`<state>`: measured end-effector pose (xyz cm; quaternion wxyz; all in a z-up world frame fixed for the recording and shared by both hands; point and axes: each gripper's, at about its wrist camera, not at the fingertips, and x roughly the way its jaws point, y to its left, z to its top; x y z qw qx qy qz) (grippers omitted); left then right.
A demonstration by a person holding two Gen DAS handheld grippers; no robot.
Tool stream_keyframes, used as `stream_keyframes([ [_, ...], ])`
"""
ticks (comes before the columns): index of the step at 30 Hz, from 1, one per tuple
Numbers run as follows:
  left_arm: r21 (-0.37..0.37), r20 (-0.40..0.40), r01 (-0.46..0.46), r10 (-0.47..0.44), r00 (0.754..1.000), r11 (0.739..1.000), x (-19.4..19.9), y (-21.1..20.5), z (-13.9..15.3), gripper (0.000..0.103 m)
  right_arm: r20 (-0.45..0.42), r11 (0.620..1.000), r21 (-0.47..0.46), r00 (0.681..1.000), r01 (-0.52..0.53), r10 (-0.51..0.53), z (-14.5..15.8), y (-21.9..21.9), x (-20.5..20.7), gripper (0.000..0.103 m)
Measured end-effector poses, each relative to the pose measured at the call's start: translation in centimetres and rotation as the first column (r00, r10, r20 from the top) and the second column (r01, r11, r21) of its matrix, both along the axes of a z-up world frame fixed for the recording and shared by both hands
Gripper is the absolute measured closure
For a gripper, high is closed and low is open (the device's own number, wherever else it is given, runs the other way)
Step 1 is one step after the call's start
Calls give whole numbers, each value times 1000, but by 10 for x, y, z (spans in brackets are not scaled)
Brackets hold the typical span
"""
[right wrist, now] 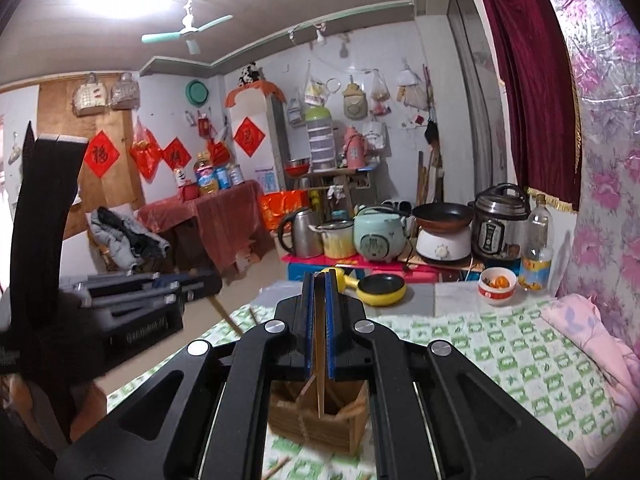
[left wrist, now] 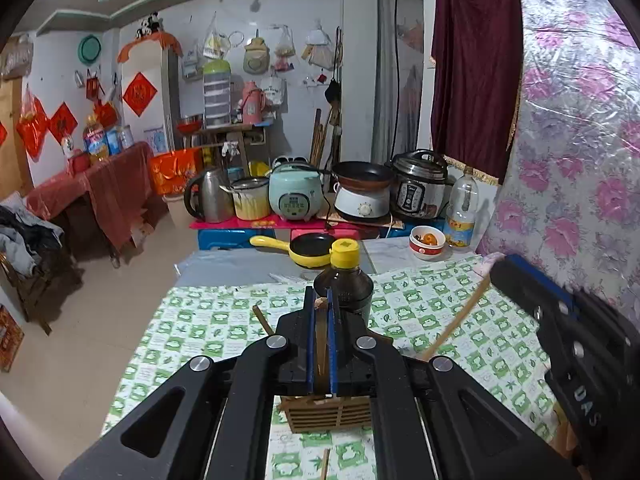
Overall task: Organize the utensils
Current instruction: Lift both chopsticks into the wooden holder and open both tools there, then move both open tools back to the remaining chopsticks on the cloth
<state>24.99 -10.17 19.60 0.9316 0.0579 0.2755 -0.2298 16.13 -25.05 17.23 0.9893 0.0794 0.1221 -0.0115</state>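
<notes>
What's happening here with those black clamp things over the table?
A person holds a two-finger gripper in each hand and is sorting chopsticks into a slatted wooden utensil box on the green-and-white checked tablecloth. The left gripper is shut on a dark brown chopstick, and the right gripper is shut on a pale wooden chopstick that points down into the box. More loose chopsticks lie on the cloth, next to a dark sauce bottle with a yellow cap.
</notes>
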Motion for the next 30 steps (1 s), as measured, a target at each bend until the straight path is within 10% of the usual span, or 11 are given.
stream_keyframes([
  [4, 18, -96, 20, -19, 995, 1000, 22, -6, -41, 93, -137, 1000, -5, 990, -17, 16, -39, 2, 39, 92],
  [10, 56, -64, -55, 59, 996, 997, 4, 17, -46, 35, -80, 998, 55, 997, -20, 24, -23, -10, 0, 82],
  [20, -36, 9, -166, 167, 986, 985, -111, 87, -12, 13, 38, 1000, 29, 999, -4, 3, -5, 17, -148, 40],
  [30, 4, 25, -191, 191, 981, 982, -227, 130, -88, 6, 66, 991, -124, 997, 51, -43, -71, 55, -257, 8],
])
